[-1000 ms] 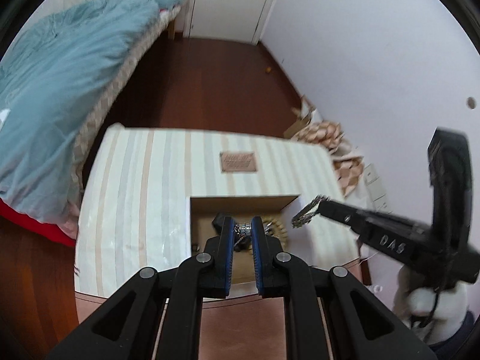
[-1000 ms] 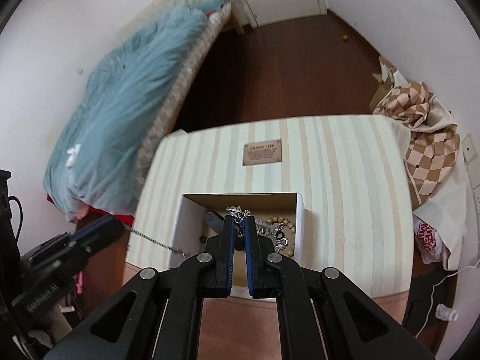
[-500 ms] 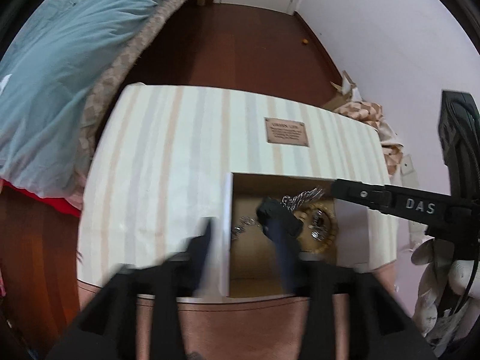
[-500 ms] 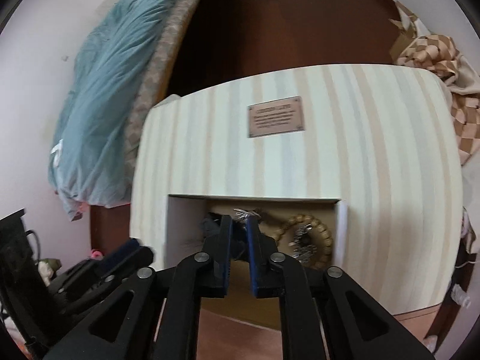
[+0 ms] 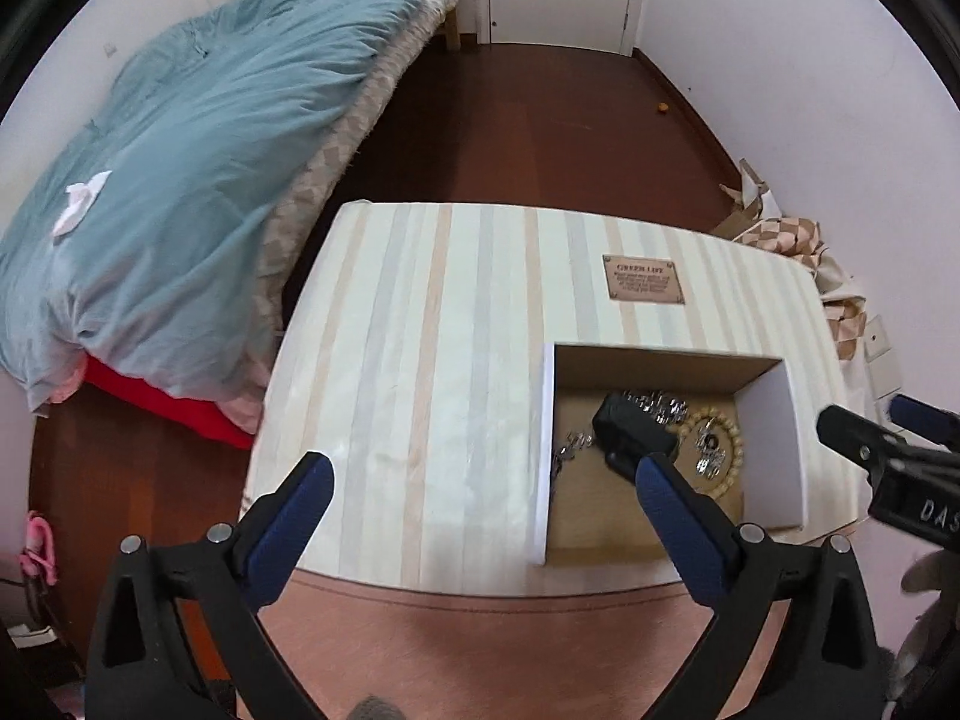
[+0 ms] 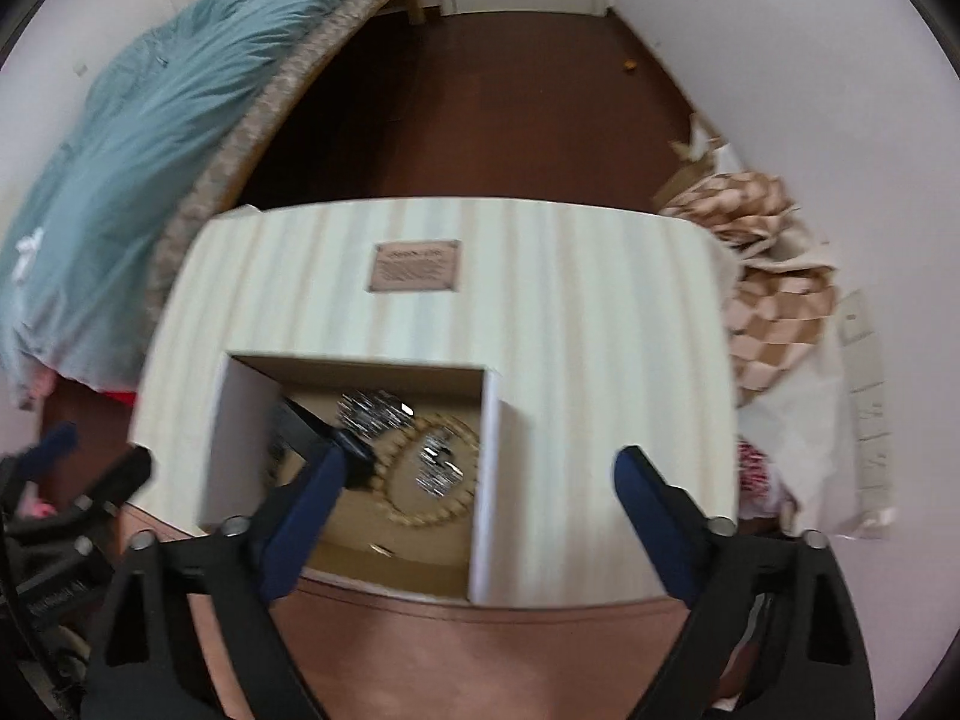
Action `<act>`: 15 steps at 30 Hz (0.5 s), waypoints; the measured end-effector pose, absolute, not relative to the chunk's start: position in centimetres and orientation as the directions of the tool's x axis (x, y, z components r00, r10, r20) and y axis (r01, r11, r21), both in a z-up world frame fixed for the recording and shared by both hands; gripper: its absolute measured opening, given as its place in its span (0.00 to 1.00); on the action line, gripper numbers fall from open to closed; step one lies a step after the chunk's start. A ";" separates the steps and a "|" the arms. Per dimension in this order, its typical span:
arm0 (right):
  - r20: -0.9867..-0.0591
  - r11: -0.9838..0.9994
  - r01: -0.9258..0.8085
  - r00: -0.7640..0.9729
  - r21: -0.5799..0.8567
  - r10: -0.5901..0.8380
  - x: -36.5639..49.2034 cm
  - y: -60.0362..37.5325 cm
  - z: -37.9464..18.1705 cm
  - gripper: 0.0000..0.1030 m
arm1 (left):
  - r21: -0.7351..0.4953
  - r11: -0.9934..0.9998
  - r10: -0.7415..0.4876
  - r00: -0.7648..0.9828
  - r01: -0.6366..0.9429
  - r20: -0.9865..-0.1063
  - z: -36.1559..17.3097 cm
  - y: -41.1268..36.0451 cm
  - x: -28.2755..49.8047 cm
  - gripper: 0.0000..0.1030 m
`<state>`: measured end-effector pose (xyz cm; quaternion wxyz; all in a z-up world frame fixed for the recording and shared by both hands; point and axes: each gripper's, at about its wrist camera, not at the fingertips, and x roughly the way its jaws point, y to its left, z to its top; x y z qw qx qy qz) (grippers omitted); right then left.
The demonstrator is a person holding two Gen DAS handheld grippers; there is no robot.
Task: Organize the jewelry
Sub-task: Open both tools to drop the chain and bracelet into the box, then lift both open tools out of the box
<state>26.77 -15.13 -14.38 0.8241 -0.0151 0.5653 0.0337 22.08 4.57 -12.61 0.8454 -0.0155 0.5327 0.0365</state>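
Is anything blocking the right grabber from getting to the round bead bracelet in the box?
Nothing visible does. The right gripper hangs open above the open-topped box, and the bead bracelet lies uncovered, a black item beside it.

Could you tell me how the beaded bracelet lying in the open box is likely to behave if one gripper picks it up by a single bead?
The beaded bracelet is a ring of separate round beads, so it would probably hang limp and sag into an oval. Smooth beads may slip between the pads. It looks small and likely light, and a silver chain lies close by, so it might snag.
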 end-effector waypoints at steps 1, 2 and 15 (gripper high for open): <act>-0.932 0.998 -0.071 0.362 0.003 0.028 26.3 -15.1 -14.5 0.95 | 0.018 0.997 0.050 0.431 -0.078 -0.901 -12.8 4.4 21.7 1.00; -0.930 0.998 -0.066 0.367 -0.010 0.015 25.6 -15.1 -14.5 0.95 | 0.024 0.997 0.056 0.430 -0.079 -0.901 -12.9 4.2 21.4 1.00; -0.899 1.000 -0.006 0.438 -0.019 -0.015 20.0 -15.9 -10.6 0.98 | 0.015 0.997 0.052 0.482 -0.081 -0.875 -8.9 3.1 17.8 1.00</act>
